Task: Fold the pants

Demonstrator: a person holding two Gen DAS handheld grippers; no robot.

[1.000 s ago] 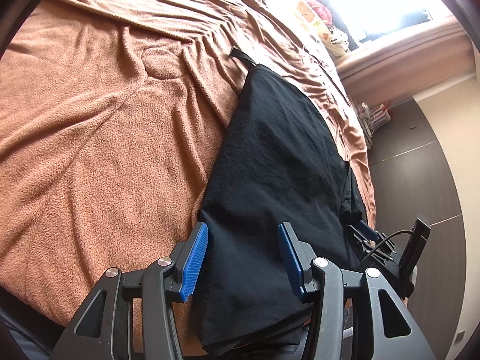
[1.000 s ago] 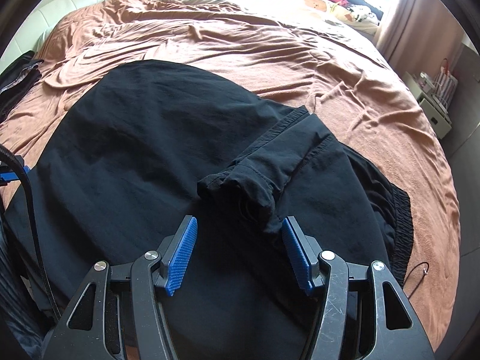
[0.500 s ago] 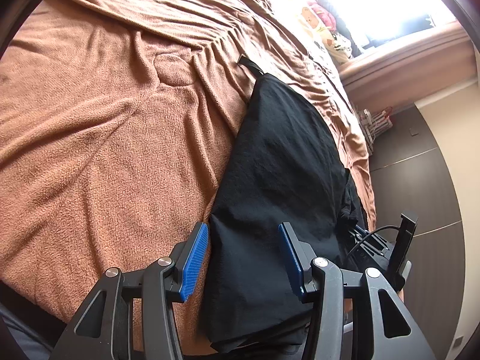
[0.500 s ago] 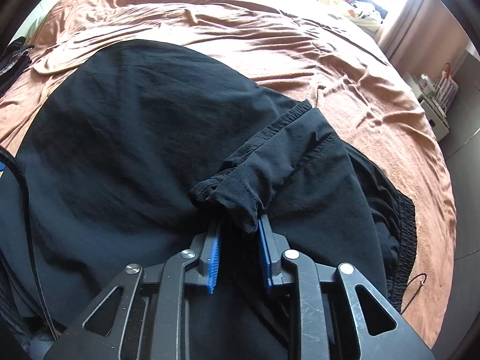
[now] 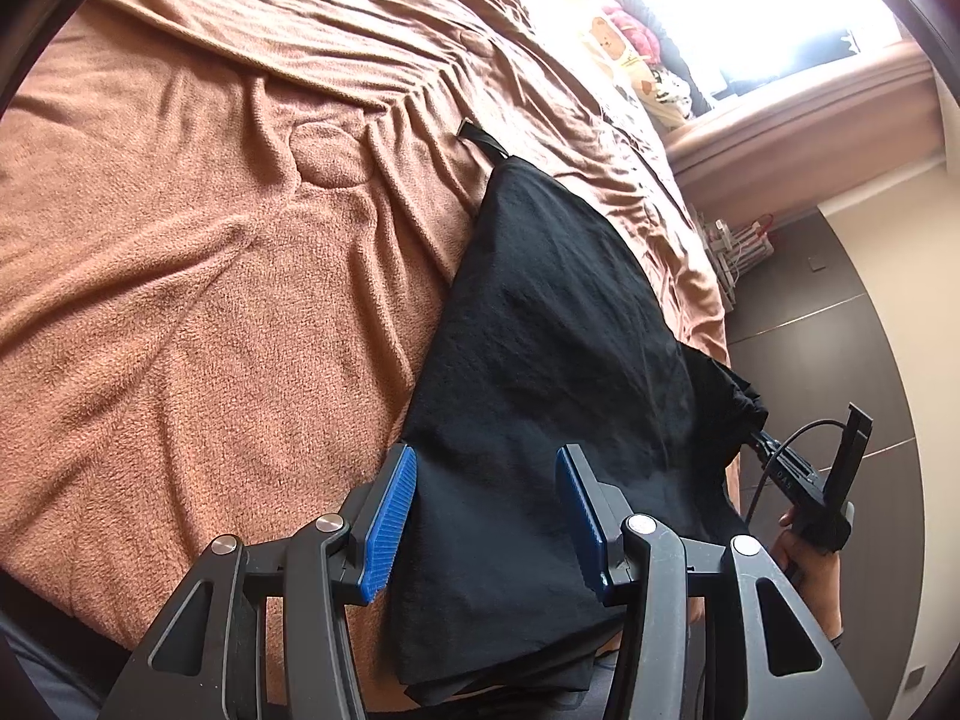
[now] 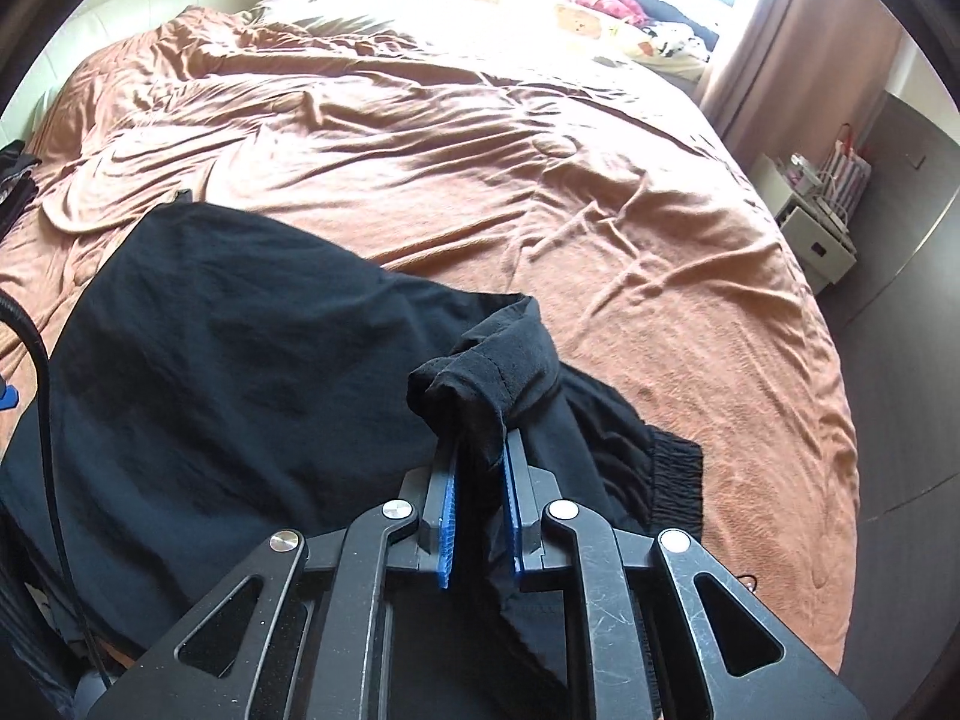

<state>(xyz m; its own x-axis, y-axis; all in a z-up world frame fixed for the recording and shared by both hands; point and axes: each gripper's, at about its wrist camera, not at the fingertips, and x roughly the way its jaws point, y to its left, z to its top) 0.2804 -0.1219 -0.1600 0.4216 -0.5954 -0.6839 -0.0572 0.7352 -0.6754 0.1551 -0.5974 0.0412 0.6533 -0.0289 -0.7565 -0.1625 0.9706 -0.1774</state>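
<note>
On the bed (image 6: 480,138), over a rumpled brown blanket (image 5: 180,300), the black pants (image 6: 228,372) are lying partly folded near the front edge. The right claw (image 6: 480,480) is closing on a bunched hem of the pants, with its blue pads (image 6: 447,516) pinching the cloth and lifting it clear of the layer below (elastic waistband showing just to the right). The left claw (image 5: 480,516) is hovering released over the near end of the pants, jaws standing apart, nothing pressed between them. A hand (image 5: 807,564) is gripping the right tool's handle.
</note>
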